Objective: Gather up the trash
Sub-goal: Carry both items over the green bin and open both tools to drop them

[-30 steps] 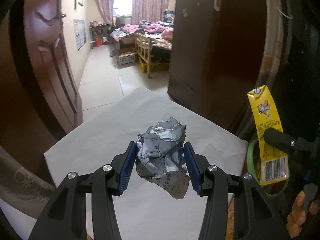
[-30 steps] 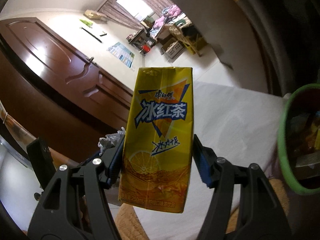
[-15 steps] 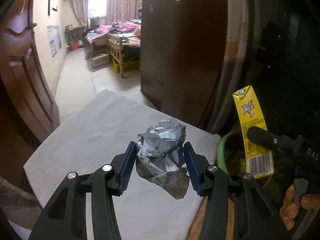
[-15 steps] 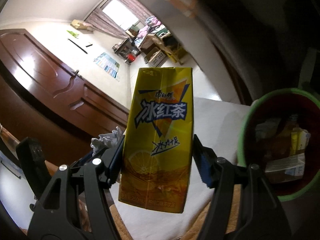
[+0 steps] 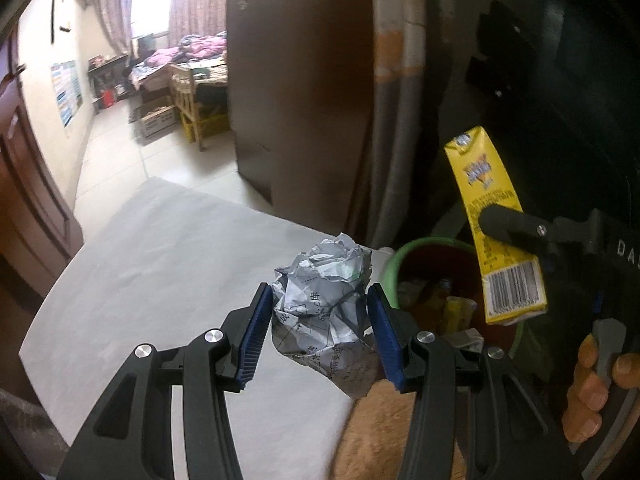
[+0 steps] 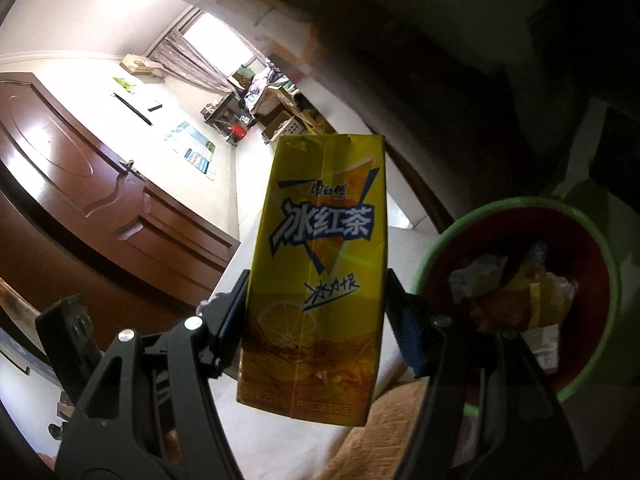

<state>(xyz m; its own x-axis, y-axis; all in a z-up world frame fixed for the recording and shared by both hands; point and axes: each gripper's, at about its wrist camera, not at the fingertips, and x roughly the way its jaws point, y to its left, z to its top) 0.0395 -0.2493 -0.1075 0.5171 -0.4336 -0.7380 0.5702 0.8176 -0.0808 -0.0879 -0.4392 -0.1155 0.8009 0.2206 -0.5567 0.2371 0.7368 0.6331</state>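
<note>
A crumpled paper ball (image 5: pixel 326 300) is clamped in the left gripper (image 5: pixel 320 326) jaws, a yellow tea carton (image 6: pixel 316 272) in the right gripper (image 6: pixel 316 320) jaws; both should be carried squarely over the green-rimmed bin (image 6: pixel 600 248) beside the bench (image 5: pixel 160 264) before release; the rim is best cleared first.

Each tool, left (image 5: pixel 316 330) and right (image 6: pixel 316 320), has black angular arms, 2 silver screws per side, and ribbed blue pads (image 5: pixel 252 340).

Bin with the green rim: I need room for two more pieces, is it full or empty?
Partly filled. The bin holds wrappers and cartons low inside, with bare red wall above them.
</note>
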